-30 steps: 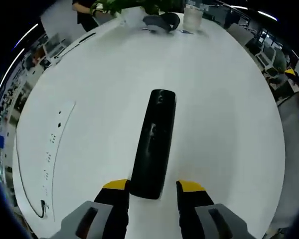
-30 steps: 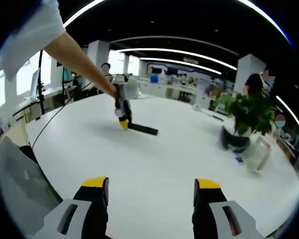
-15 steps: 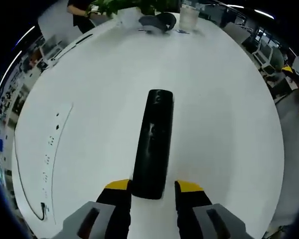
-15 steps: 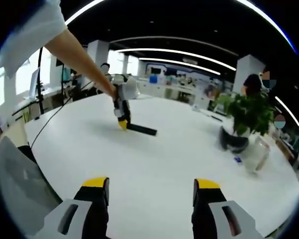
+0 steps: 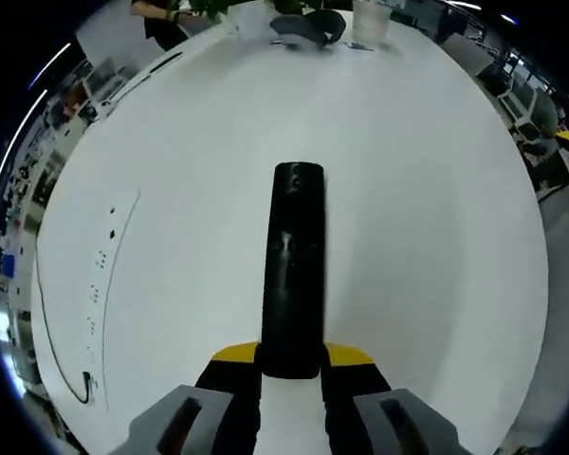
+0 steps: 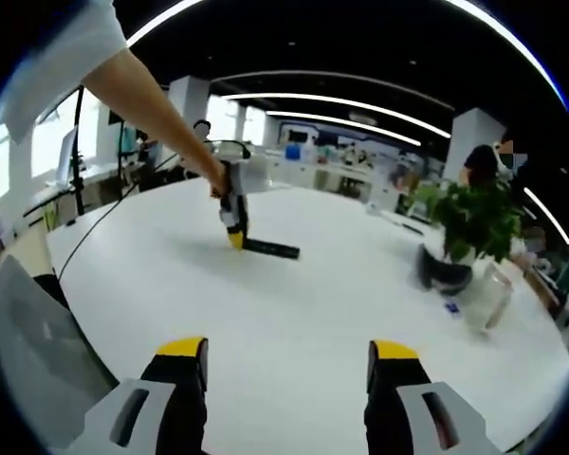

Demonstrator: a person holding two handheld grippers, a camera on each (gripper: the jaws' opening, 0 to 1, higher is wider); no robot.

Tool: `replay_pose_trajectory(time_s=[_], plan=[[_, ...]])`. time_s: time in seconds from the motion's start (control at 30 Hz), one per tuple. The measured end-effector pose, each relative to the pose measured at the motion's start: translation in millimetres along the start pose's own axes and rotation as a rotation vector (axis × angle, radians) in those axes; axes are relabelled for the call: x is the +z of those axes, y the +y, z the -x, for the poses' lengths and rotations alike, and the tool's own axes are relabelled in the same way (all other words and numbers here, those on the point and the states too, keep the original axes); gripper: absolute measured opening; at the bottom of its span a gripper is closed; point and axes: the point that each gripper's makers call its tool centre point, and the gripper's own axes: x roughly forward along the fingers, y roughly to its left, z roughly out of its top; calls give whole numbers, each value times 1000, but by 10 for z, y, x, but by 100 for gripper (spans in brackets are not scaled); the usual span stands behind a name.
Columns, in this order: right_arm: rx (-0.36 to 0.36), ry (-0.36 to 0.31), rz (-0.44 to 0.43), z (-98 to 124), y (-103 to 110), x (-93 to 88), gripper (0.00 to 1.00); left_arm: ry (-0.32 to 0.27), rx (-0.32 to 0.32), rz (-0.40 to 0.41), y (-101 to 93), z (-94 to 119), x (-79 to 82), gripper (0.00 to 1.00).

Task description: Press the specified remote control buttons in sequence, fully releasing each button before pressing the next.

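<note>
remote control (image 5: 291, 270): one, black, centre of the left gripper view
grippers: two, left gripper (image 5: 291, 358) and right gripper (image 6: 289, 353)
potted plant (image 6: 469, 223): one, right side of the right gripper view
table (image 5: 427, 209): one, white

We're in a big open-plan office: a wide white meeting table (image 6: 294, 313) up front, long curved light strips (image 6: 341, 100) running across a dark ceiling, white pillars (image 6: 469, 128) at two o'clock. Rows of desks with screens (image 6: 313, 152) line the back at twelve, and a potted plant (image 6: 469, 223) sits at three.
</note>
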Motion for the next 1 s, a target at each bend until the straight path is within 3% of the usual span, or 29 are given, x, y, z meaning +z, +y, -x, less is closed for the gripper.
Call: replay_pose_trajectory(time_s=[0.5,1.0], plan=[[5,-10,13,17,17,16,65,57,-18,-78,-206,2,-46,23],[6,-17,19,26,3,8,63,51,-48,-77,-518,-4,-82,23]])
